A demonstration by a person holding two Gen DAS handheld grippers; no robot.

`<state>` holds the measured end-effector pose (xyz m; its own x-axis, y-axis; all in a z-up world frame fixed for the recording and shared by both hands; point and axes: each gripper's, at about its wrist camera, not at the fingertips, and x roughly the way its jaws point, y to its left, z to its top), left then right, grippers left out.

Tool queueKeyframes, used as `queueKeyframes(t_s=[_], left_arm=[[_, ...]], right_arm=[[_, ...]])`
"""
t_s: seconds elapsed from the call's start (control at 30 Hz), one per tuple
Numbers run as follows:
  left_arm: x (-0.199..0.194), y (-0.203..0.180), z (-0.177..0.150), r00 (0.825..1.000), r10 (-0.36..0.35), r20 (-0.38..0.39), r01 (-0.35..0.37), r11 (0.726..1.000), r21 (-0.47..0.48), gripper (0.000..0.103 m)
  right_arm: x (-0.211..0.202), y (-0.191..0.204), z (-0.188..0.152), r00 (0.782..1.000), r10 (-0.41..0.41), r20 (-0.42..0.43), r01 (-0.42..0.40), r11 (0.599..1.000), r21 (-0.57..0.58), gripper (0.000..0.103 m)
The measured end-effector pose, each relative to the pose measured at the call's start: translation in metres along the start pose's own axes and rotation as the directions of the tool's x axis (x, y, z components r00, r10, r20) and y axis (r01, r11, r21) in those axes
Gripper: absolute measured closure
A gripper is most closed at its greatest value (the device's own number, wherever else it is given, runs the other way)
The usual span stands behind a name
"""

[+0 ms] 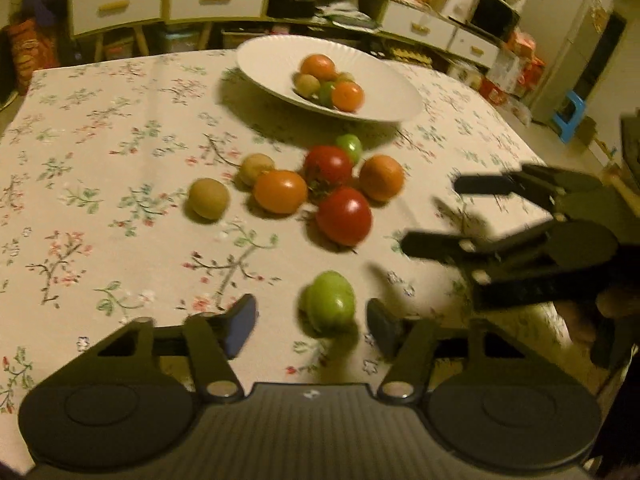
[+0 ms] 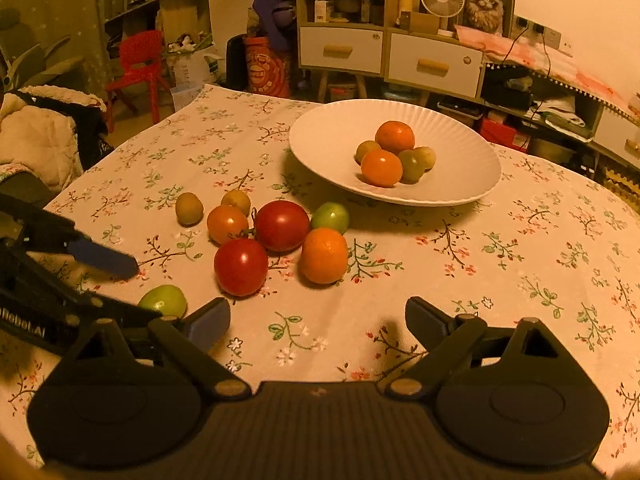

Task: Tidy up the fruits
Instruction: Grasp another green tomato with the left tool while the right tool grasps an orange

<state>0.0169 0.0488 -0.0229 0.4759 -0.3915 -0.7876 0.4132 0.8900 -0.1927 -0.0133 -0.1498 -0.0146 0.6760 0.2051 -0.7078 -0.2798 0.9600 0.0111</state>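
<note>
Left gripper fingers gaping wide, straddling small round green fruit, gripping nothing; centring needed before gentle closing. Right gripper hanging open, empty.

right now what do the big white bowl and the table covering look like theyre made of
The white bowl looks like glazed ceramic, though moulded plastic is possible: smooth, opaque, with fine ribs fanning to the rim and a soft sheen. The table covering looks like printed woven cloth or a matte coated fabric: pale ground, small floral sprigs, no glare, lying flat under the loose fruit.
</note>
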Motion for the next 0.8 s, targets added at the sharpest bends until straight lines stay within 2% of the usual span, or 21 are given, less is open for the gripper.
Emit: queueKeyframes(t_s=[0.13,0.2,0.27,0.43,0.63,0.7,0.8], left_arm=[[0.001,-0.005,-0.001,1.0,0.002,0.0,-0.002,1.0,0.026,0.057],[0.003,-0.005,0.0,1.0,-0.001,-0.001,0.001,1.0,0.022,0.067],[0.004,-0.005,0.001,1.0,-0.004,-0.003,0.004,1.0,0.017,0.073],[0.006,-0.007,0.003,1.0,-0.005,0.002,0.005,1.0,0.013,0.074],[0.006,-0.008,0.003,1.0,-0.001,0.005,0.001,1.0,0.019,0.074],[0.006,-0.009,0.003,1.0,-0.001,0.006,0.001,1.0,0.019,0.074],[0.007,-0.008,0.004,1.0,0.001,0.008,-0.002,1.0,0.017,0.074]], right_arm=[[0.011,-0.003,0.001,1.0,-0.03,-0.009,0.03,0.999,-0.028,0.028],[0.016,-0.005,0.001,0.999,-0.041,-0.019,0.041,0.999,-0.033,0.036],[0.021,-0.006,0.001,0.998,-0.054,-0.024,0.053,0.998,-0.042,0.039],[0.027,-0.005,0.005,0.999,-0.052,-0.009,0.051,0.997,-0.058,0.043],[0.031,-0.003,0.012,0.999,-0.034,0.006,0.034,0.997,-0.065,0.064],[0.031,-0.001,0.012,1.0,-0.023,0.011,0.023,0.997,-0.076,0.075],[0.03,0.002,0.012,1.0,-0.019,0.014,0.02,0.995,-0.095,0.076]])
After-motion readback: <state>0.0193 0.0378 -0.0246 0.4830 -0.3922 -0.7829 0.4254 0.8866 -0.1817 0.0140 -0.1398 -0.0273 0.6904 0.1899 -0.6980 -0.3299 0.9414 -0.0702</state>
